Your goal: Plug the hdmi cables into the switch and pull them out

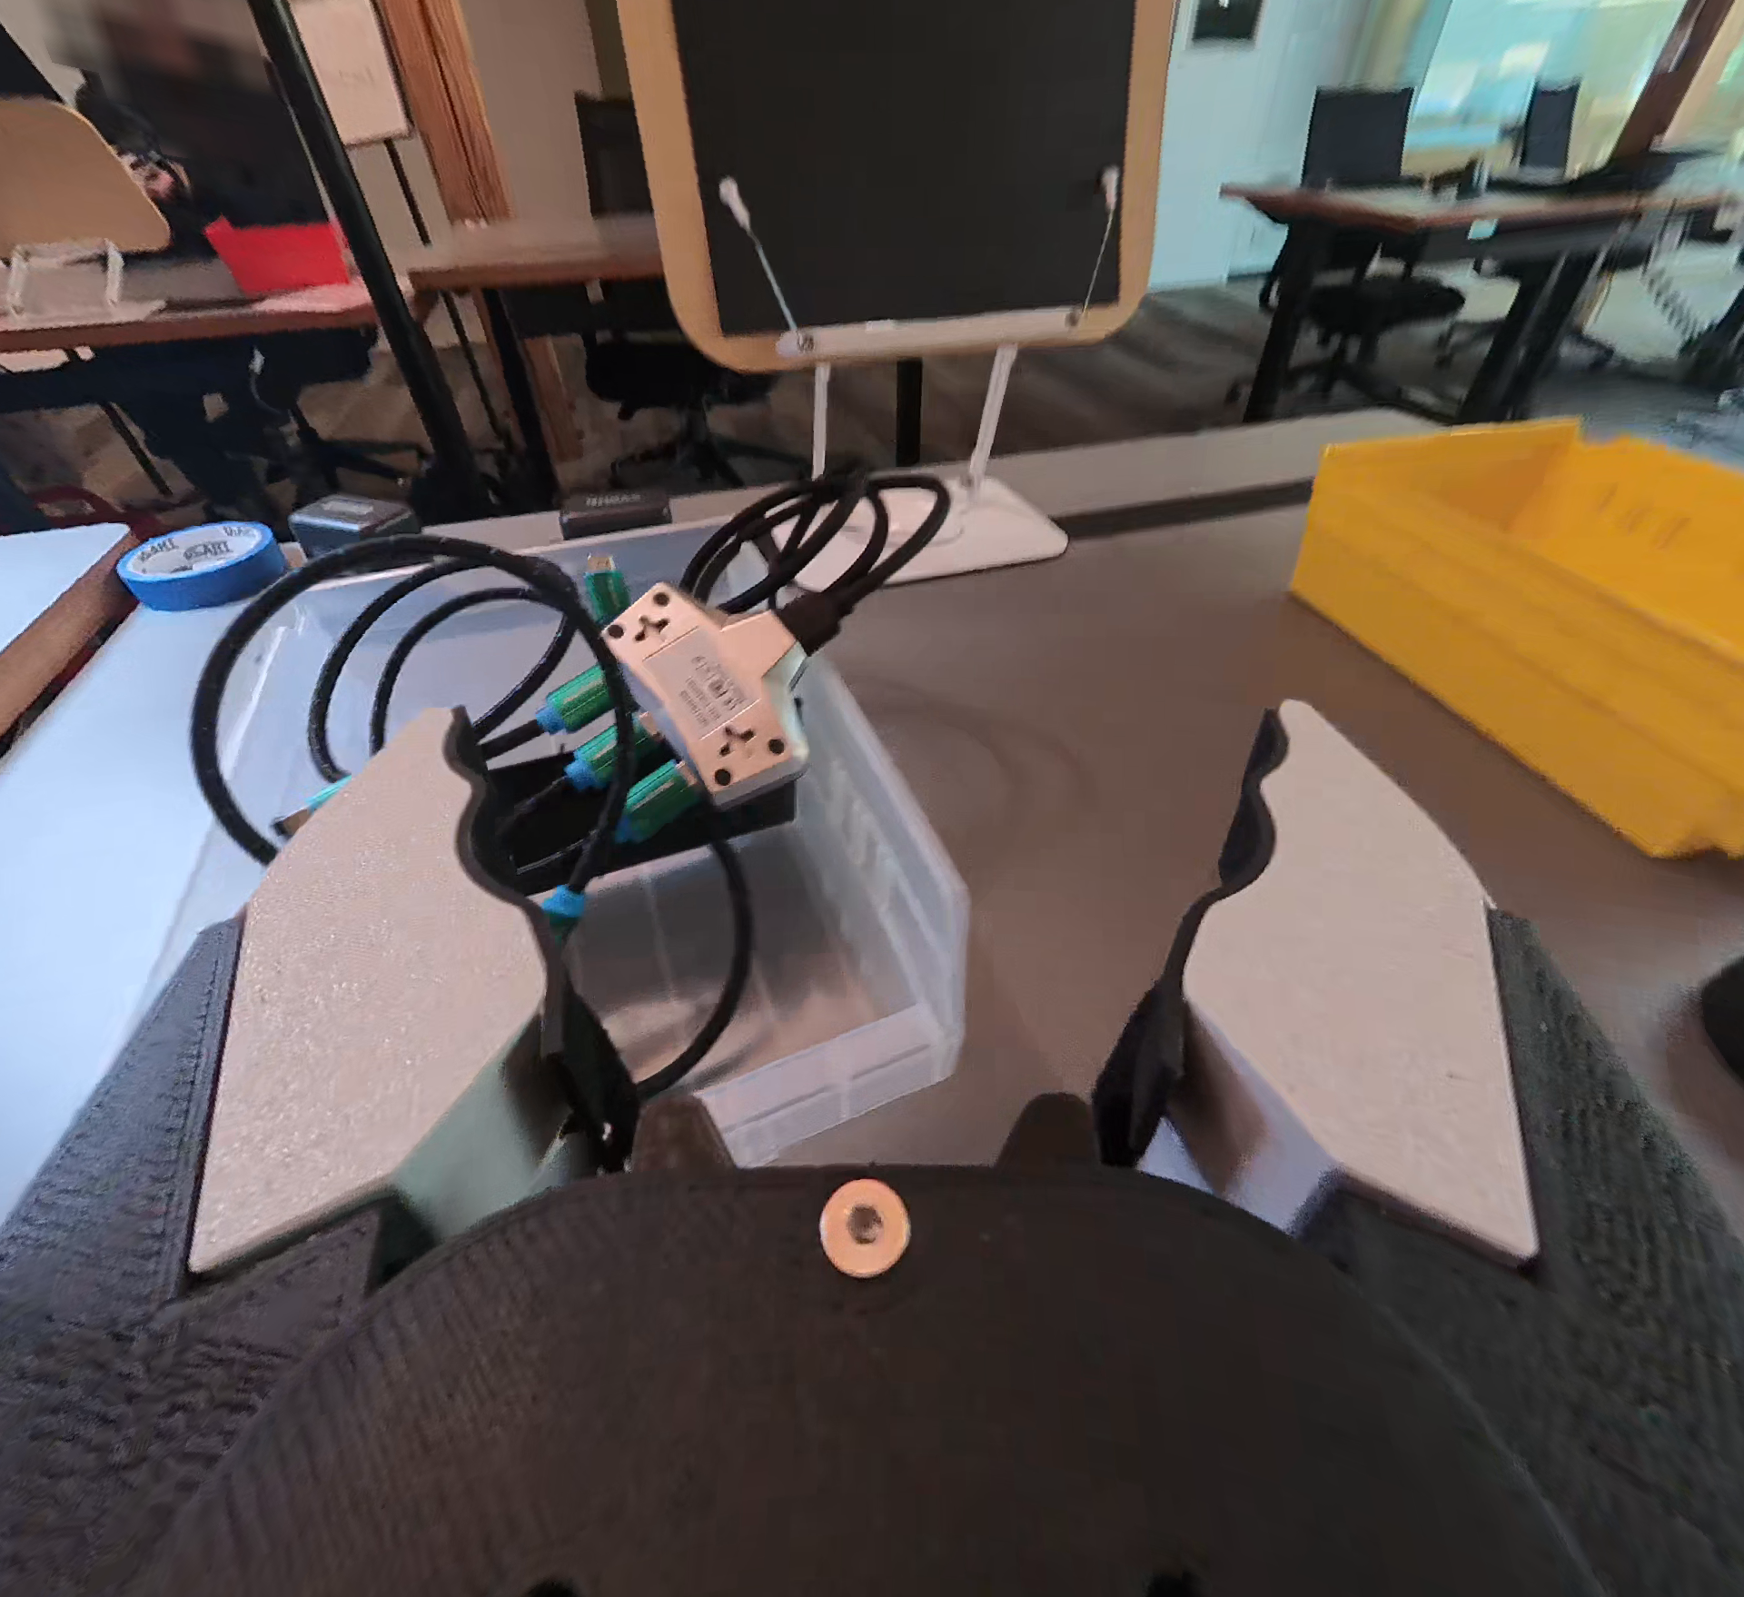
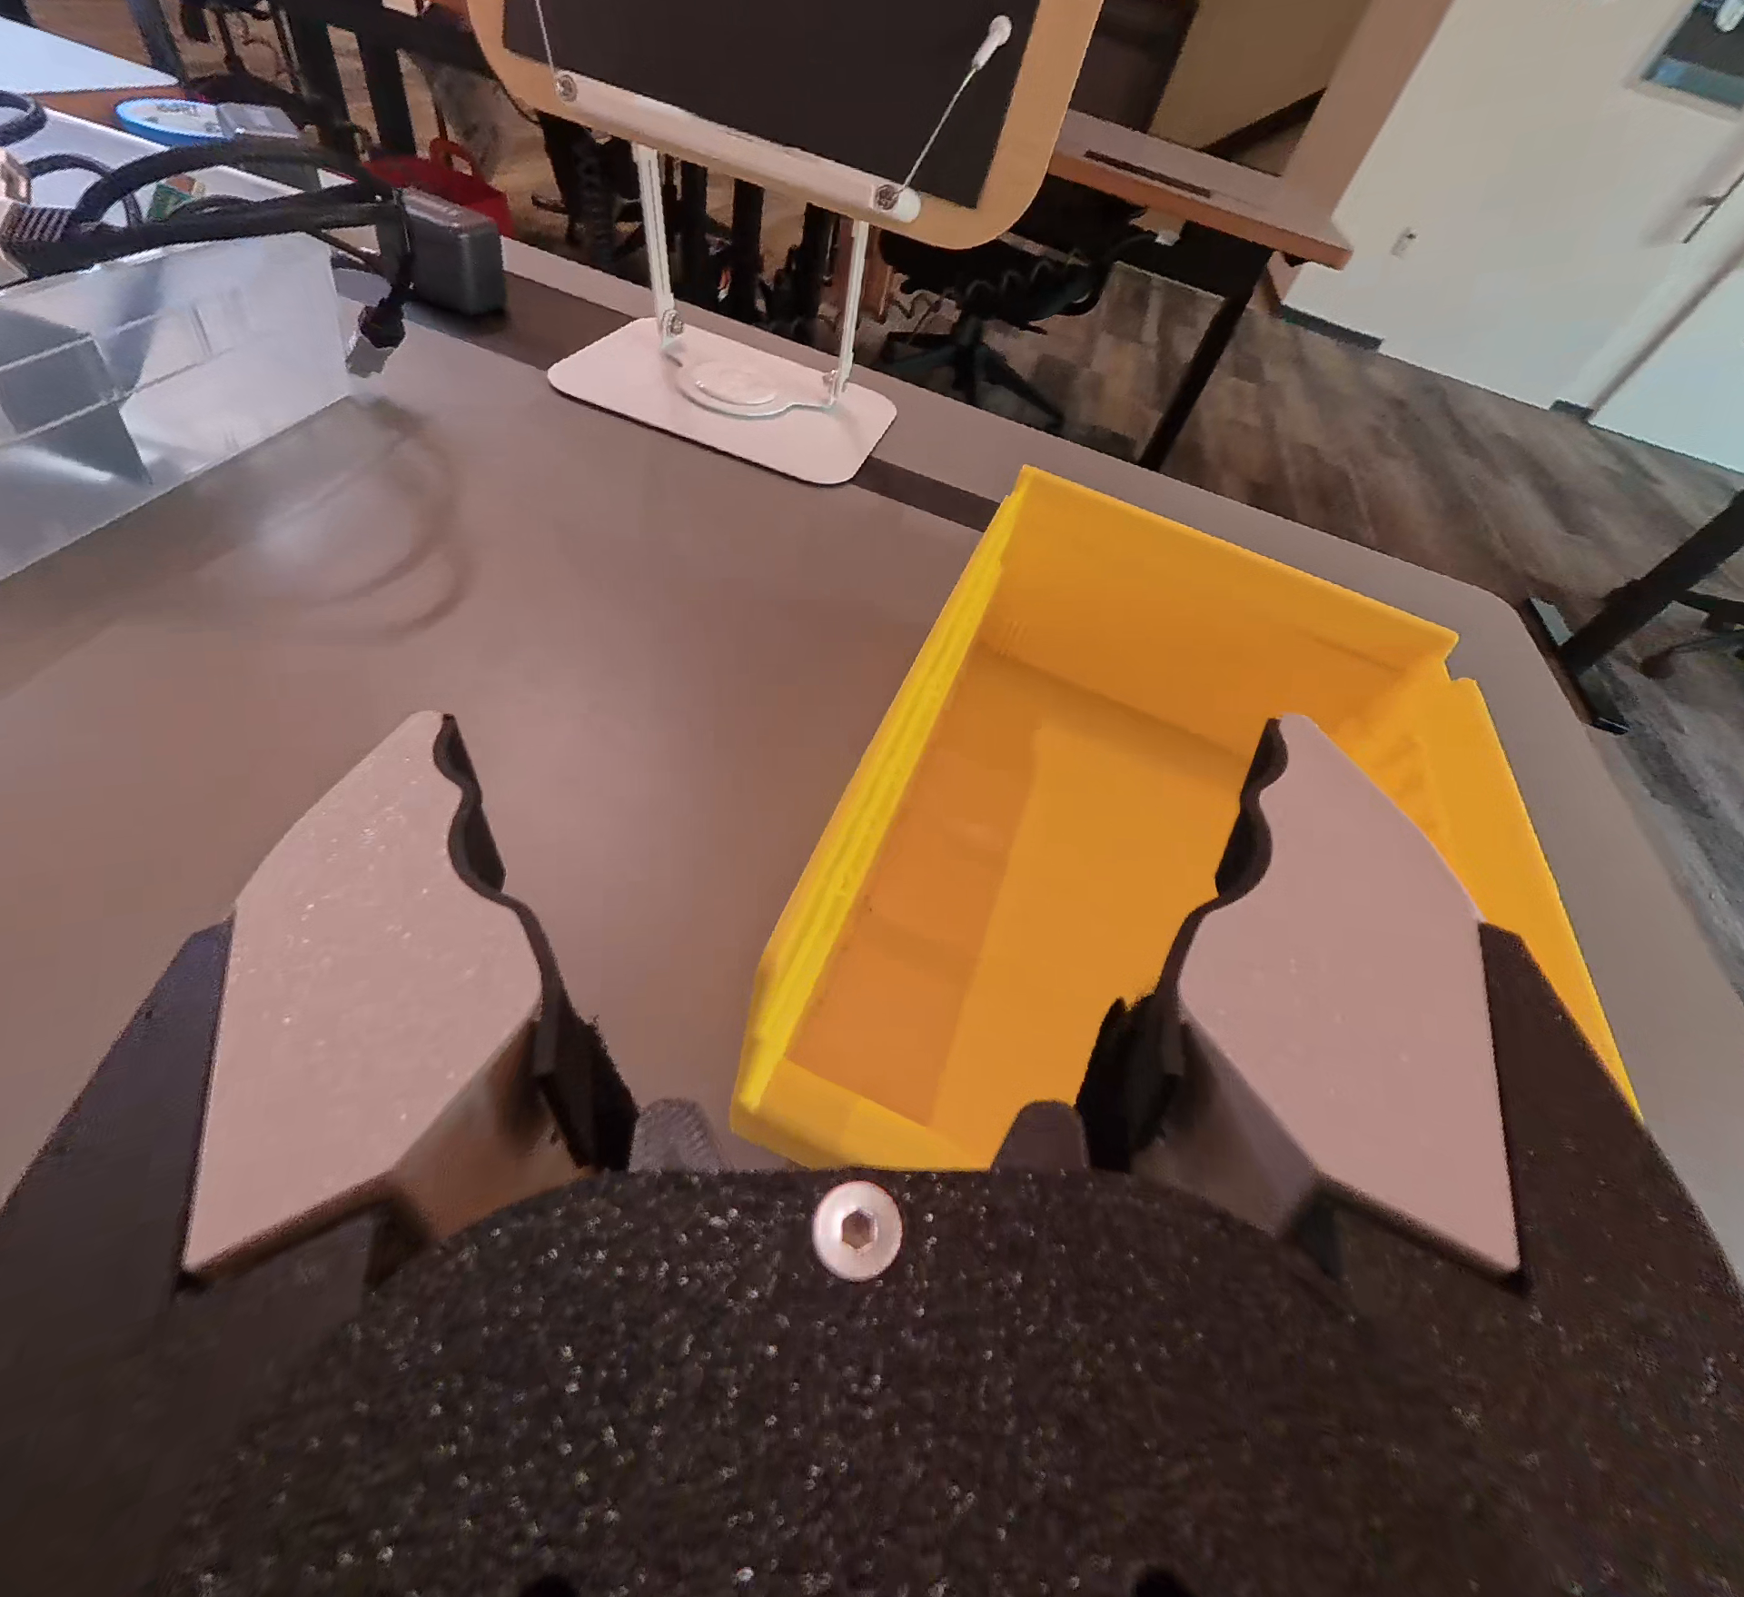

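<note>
The silver HDMI switch lies tilted, underside up, on a black object in a clear plastic bin. Three green-ended HDMI plugs sit in its left side, and their black cables loop up and to the left. A loose green plug pokes up behind it. More black cables leave its right end. My left gripper is open just in front of the bin, with the switch near its left finger. My right gripper is open and empty above the table, by the yellow bin.
A black board on a white stand stands at the table's far edge. The empty yellow bin is on the right. A blue tape roll and a dark box lie behind the clear bin. Desks and chairs stand beyond. The silver HDMI switch lies some 15 cm from my left tips, 35 cm from my right tips.
</note>
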